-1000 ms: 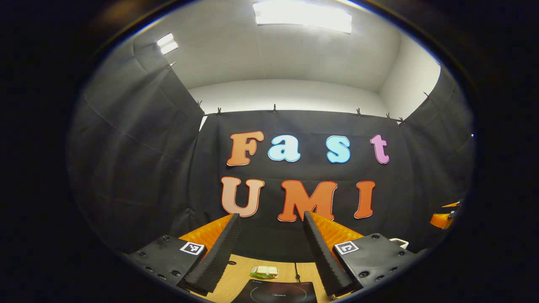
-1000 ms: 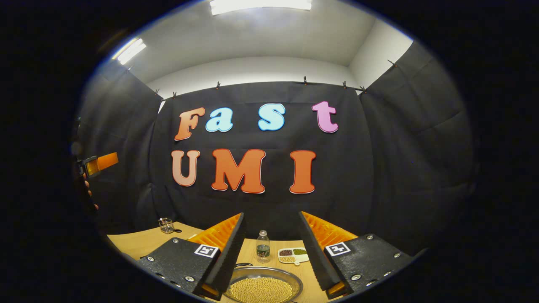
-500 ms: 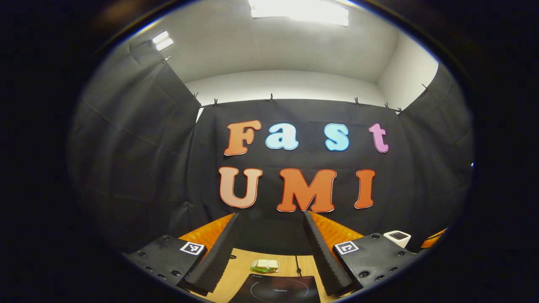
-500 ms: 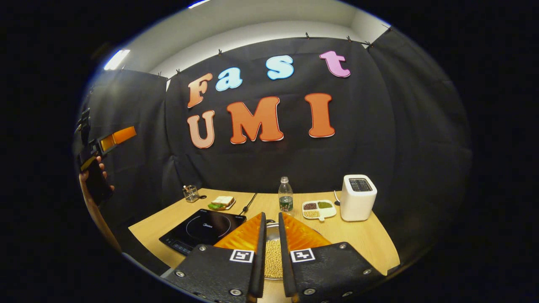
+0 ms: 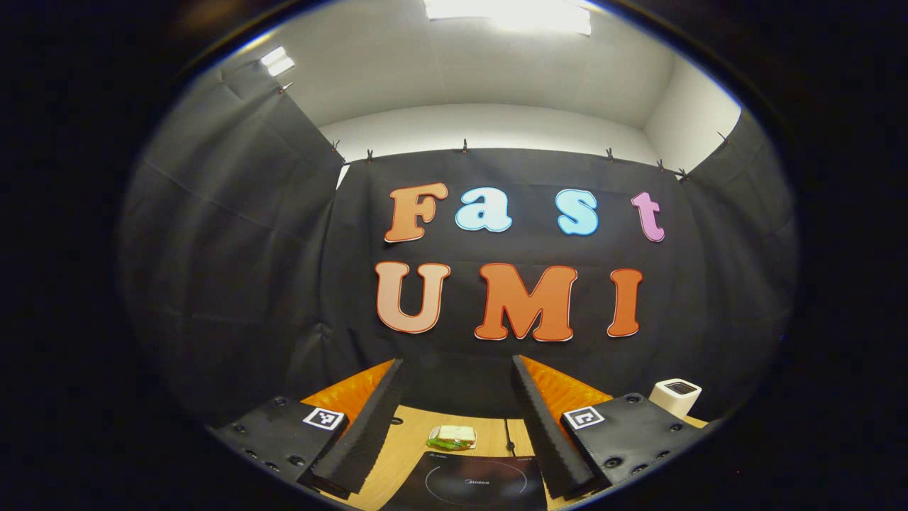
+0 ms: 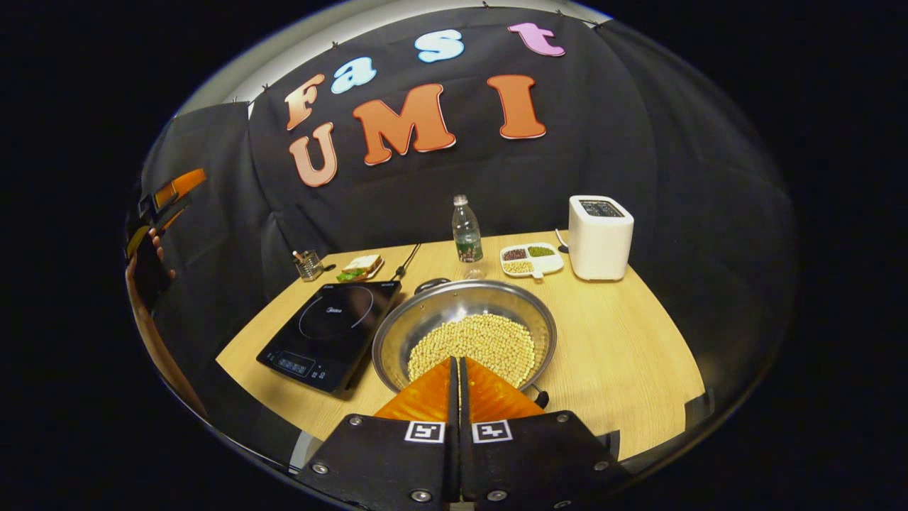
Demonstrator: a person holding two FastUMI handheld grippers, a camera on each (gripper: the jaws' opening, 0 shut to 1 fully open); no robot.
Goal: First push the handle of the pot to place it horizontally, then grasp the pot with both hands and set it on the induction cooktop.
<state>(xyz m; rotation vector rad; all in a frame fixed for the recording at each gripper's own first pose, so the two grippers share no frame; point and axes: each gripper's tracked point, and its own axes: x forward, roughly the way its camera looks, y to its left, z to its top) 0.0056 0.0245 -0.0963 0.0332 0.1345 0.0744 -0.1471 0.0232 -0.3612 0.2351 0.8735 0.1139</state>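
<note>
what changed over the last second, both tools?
The right tool went from wide open to shut on nothing, and tipped down from facing the wall to looking over the pot of beans, its tips above the near rim. The left tool stayed open, barely shifting, aimed at the wall above the cooktop. Pot, cooktop and toaster have not moved.

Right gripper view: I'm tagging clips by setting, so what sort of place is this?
Probably a mock kitchen staged in a cloth-walled booth: an induction cooktop, a pot of beans and a toaster share one wooden table.
</note>
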